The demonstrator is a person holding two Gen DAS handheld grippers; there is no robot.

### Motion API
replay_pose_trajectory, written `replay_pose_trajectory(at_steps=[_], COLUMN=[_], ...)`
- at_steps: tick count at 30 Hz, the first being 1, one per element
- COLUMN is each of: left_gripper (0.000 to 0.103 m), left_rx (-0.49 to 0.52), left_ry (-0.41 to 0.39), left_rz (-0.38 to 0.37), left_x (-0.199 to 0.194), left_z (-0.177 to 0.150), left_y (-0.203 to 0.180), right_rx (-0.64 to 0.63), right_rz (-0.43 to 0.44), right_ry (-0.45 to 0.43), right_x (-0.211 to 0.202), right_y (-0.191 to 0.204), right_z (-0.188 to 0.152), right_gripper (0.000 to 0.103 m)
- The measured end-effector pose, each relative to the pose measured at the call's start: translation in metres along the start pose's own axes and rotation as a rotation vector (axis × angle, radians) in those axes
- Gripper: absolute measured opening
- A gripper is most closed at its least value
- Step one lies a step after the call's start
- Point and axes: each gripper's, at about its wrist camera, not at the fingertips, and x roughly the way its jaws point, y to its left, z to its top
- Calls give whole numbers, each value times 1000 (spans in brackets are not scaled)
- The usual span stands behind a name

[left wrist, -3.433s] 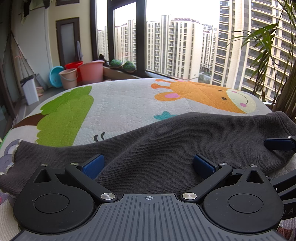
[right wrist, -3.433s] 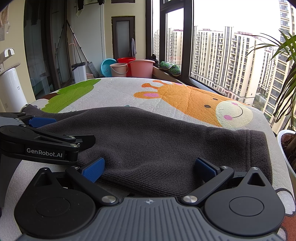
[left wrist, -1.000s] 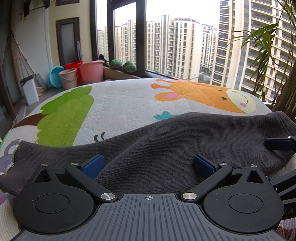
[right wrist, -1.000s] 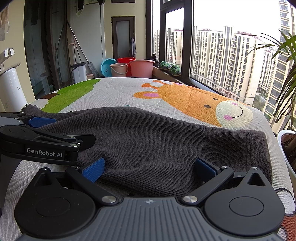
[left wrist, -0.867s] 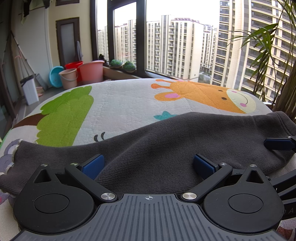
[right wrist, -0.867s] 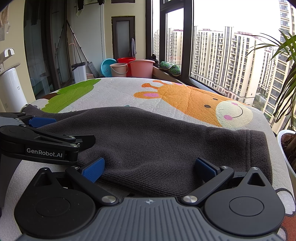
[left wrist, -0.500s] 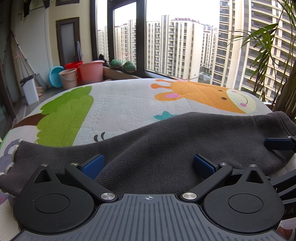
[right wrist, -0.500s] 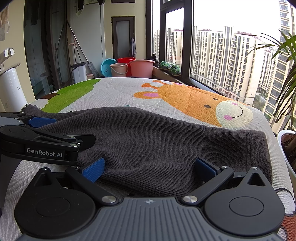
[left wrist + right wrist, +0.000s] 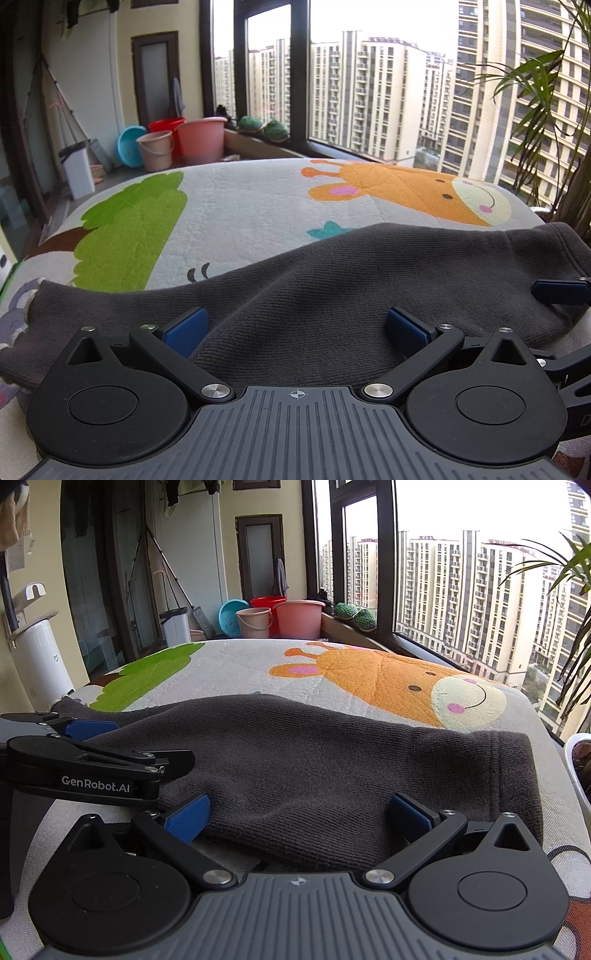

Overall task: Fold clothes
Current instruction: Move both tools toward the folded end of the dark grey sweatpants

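Lying flat across the near part of the quilted white play mat with a cartoon giraffe and a green tree (image 9: 236,210), the dark grey ribbed knit garment (image 9: 332,291) looks soft, limp and rather thick, so it will probably drape and not slip much. The left gripper (image 9: 295,326) and the right gripper (image 9: 298,810) both stand wide open over its near edge and hold nothing. A good place to grip seems to be this near hem, one corner for each. Beyond the cloth the mat is bare up to its far edge; a potted palm (image 9: 576,635) stands close on the right.
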Motion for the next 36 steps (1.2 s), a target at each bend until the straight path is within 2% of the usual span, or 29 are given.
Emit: replay_pose_trajectory(at_steps=[3,9,13,16,30,36], left_gripper=[103,103,103,103,103,103], left_rx=[-33,-87,-107,-111,-115,-114], left_ry=[1,1,3,-1,-2,-2], left_rz=[42,116,137,151,152,160], left_x=[-19,-62,-89,-106,-108,-107], left_z=[-12,-40,-56,-67,-70,-71], left_y=[-7,-16,-20,-25,-18,-20], right_rx=[-6,-127,-93,-115,-154,-81], right_rz=[18,-43,-15,-25,-41,14], right_ry=[1,33,43,49,32,19], right_x=[-16,-49,-71,-85,-90,-93], right_y=[1,34,43,54,67,52], right_z=[-10,-38,-51,-62,-66,-67], right_gripper=[103,103,103,103,103,103])
